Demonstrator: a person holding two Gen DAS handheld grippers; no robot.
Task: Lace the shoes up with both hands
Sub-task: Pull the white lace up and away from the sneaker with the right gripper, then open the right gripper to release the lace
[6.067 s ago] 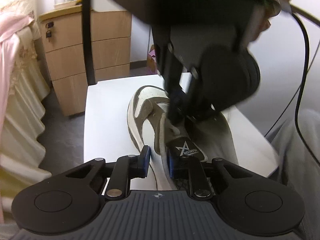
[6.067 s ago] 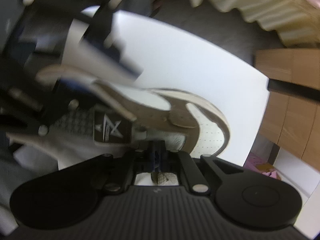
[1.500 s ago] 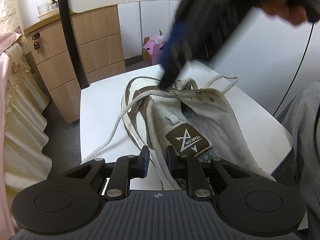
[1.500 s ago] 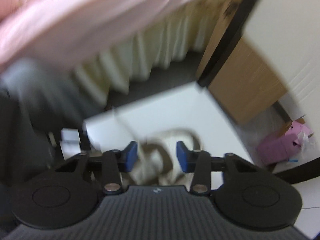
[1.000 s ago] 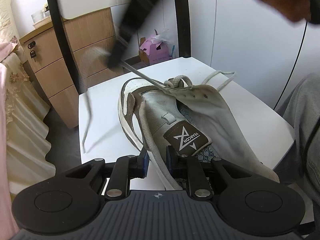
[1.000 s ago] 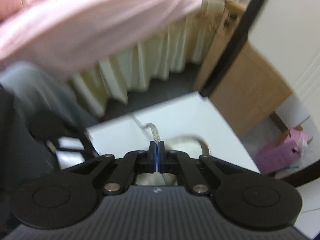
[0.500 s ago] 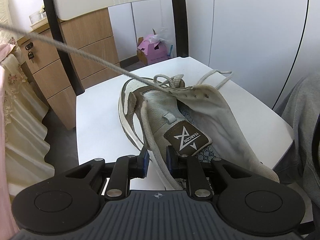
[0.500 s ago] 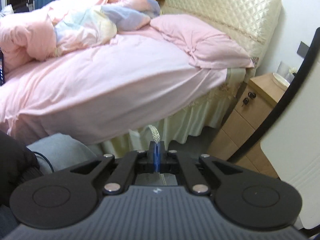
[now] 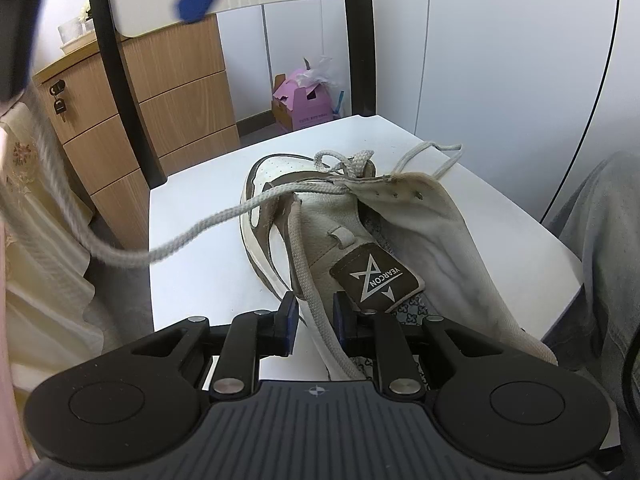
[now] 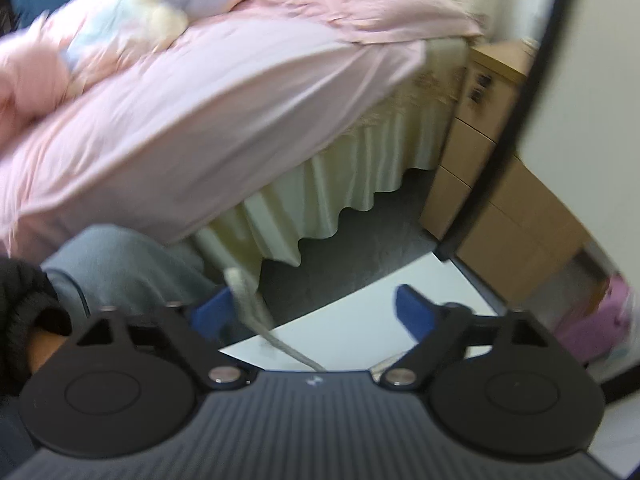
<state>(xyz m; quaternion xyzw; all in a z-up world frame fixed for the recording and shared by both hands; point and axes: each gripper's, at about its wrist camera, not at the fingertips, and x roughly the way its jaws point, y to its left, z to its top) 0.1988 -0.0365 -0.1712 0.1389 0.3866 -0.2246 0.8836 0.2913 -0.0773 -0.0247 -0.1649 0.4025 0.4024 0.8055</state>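
Right gripper (image 10: 314, 312) is opening up wide now; half a second back it was pinched tight on the lace (image 9: 224, 216). The lace is still between the blue pads, lying against the left one, not squeezed. Left gripper (image 9: 314, 316) hasn't budged: jaws narrow, closed on the shoe's side flap (image 9: 304, 268) at the collar. The lace that was pulled taut toward the upper left now droops in a slack curve off the chair's (image 9: 192, 272) edge. Count: one shoe (image 9: 360, 232) lying on the white chair seat, one lace with both ends loose, two grippers, one pink box (image 9: 304, 100) on the floor behind.
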